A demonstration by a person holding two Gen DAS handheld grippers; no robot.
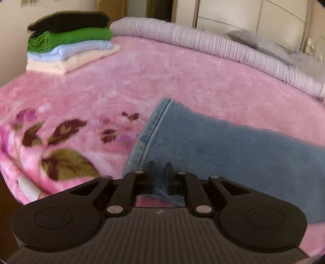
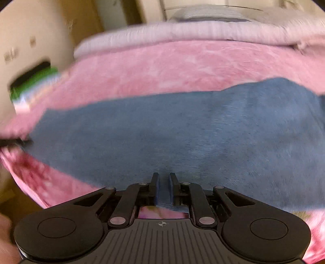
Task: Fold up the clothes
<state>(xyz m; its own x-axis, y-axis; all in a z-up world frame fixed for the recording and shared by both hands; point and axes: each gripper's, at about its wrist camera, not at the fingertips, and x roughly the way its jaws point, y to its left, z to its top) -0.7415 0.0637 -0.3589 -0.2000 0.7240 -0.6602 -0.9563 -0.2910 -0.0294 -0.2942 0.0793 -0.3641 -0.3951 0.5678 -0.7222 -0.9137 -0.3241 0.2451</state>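
Observation:
A blue fleecy garment (image 1: 223, 146) lies stretched out in a long band across the pink blanket (image 1: 142, 77), its stitched hem toward the left. My left gripper (image 1: 159, 164) sits at the near edge by that hem, jaws close together with blue fabric between them. In the right wrist view the same garment (image 2: 162, 130) spans the picture, blurred. My right gripper (image 2: 163, 175) is at its near edge, jaws narrow with a strip of the fabric between them. A dark blurred shape (image 2: 14, 142) touches the garment's left end.
A stack of folded clothes (image 1: 69, 44), black, green, pale blue and cream, stands at the bed's far left corner. A rolled lilac quilt (image 1: 203, 40) and a grey pillow (image 1: 254, 40) line the far side. Pale wardrobe doors (image 1: 254, 14) stand behind. The bed's edge drops off at the lower left.

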